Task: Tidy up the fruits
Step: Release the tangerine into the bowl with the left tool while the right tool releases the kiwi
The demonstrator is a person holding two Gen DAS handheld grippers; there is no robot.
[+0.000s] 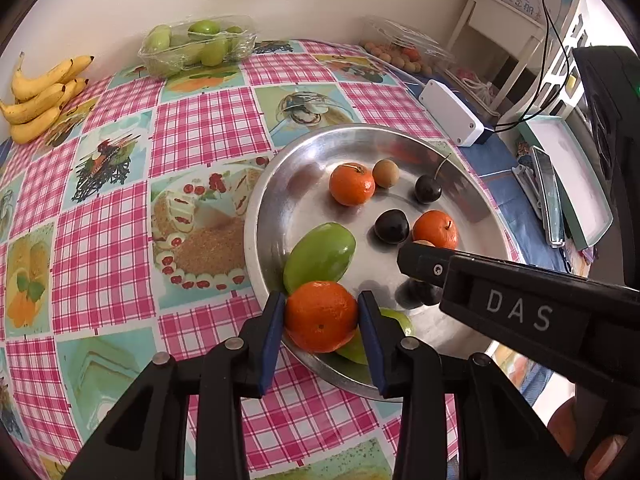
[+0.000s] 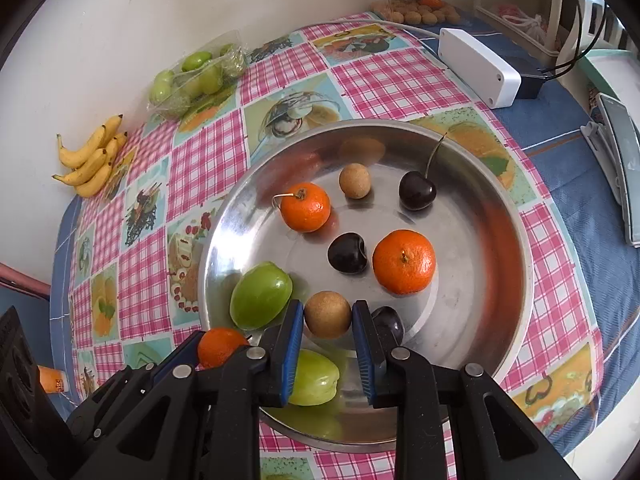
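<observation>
**Both grippers loaded over a half-filled steel plate**

The left gripper [image 1: 321, 316] pinches a mandarin [image 1: 320, 316] between its blue pads, held over the 6 o'clock rim of the round steel plate [image 1: 256, 216]. The right gripper [image 2: 327, 314] clamps a small brown longan [image 2: 328, 314] just above the plate floor, toward 6 o'clock in its own view.

Already lying in the plate, as the right wrist view shows: a mandarin with a stem [image 2: 305, 207] at about 10 o'clock, a second mandarin [image 2: 404, 262] toward 3 o'clock, a dark cherry [image 2: 347, 253] near the centre, a stemmed cherry [image 2: 417, 191] at 1 o'clock, another longan [image 2: 354, 180] at 12 o'clock, a green jujube [image 2: 260, 295] at 8 o'clock, a paler green fruit [image 2: 316, 378] at 6 o'clock, and a dark fruit [image 2: 390, 322] partly hidden behind the right finger.

Whether the two held fruits are arriving or leaving cannot be told. If the plate is the collecting place, the work looks well under way but unfinished: the plastic box of green jujubes [image 1: 198, 42] at 11 o'clock on the checked tablecloth [image 1: 112, 216], the bananas [image 1: 42, 96] at 10 o'clock and the tub of longans [image 1: 400, 52] at 1 o'clock remain outside it.
</observation>
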